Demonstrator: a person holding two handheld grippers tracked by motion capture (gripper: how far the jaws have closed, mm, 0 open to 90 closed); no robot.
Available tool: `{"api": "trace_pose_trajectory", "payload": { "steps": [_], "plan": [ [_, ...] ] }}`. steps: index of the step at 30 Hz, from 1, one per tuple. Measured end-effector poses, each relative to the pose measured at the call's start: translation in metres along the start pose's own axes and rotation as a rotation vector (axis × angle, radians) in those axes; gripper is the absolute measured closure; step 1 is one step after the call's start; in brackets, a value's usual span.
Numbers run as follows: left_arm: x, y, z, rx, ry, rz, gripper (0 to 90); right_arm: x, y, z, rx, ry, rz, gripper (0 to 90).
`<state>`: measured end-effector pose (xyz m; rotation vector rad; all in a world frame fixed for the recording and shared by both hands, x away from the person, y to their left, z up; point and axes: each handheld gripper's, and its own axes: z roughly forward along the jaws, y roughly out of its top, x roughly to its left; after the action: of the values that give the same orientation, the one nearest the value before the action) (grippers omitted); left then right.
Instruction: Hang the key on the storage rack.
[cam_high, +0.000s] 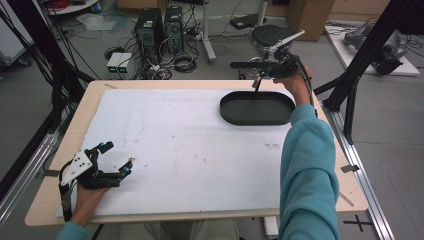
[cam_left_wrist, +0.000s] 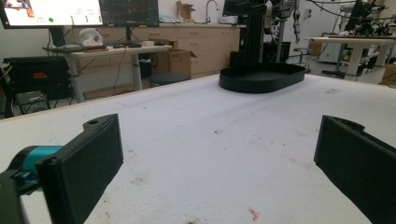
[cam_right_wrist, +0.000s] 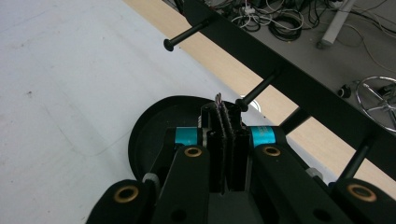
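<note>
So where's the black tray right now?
In the high view the black tray sits at the far right of the white table, right below the right gripper, far from the left gripper.

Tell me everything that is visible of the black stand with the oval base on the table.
The black stand has a shallow oval base tray with a raised rim, a thin upright post, and a horizontal bar carrying several round-headed pegs. It looks like matte plastic or metal. It stands upright on the white table cover, near the far right corner. The right gripper, jaws shut, hovers by the bar.
</note>
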<state>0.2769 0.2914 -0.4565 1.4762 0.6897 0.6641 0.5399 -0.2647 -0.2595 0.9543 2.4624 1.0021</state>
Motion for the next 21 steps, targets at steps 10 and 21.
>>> {"api": "trace_pose_trajectory", "payload": {
  "steps": [10,21],
  "plan": [
    [0.0,0.0,-0.0001,0.0,-0.001,0.002,1.8,-0.0007,0.0002,0.004,0.01,-0.021,0.001,89.5],
    [-0.0003,-0.0001,-0.0001,-0.002,-0.001,0.001,1.7,-0.0019,0.0002,0.0058,0.012,-0.052,0.014,89.4]
  ]
}}
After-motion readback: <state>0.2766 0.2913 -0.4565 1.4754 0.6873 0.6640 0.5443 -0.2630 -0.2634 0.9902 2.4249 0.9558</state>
